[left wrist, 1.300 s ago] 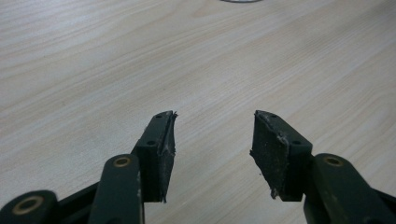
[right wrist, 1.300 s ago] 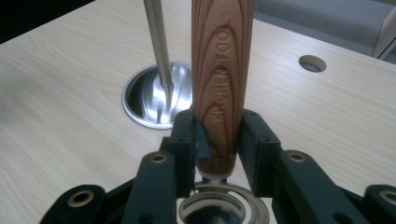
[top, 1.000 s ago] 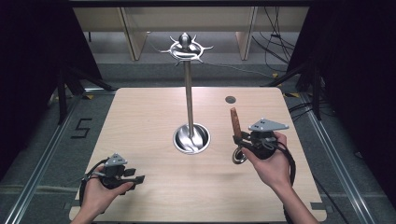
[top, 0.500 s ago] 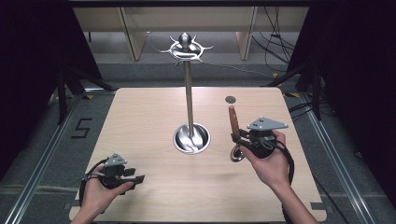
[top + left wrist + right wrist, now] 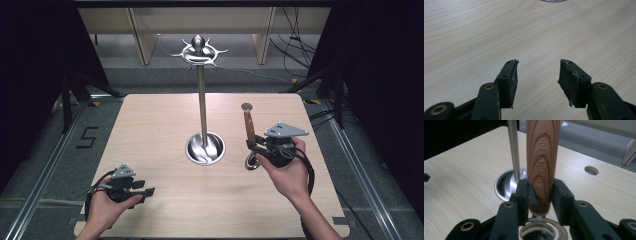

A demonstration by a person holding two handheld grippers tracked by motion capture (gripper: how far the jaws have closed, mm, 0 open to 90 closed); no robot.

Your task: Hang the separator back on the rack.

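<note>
The wooden-handled kitchen tool stands upright over the right side of the table, pinched low on its handle by the right gripper, with its metal ring end below the jaws. Just left of it rises the steel stand with its round base. The left gripper hovers near the table's front left, jaws spread over bare wood.

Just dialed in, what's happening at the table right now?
A person works two tongs at a wooden table. The right tongs are shut on the wooden handle of a kitchen tool, held upright near the right side, its metal end at the bottom. The left tongs sit open above the near left of the table, holding nothing. A metal hanging stand rises from its round base mid-table.
</note>
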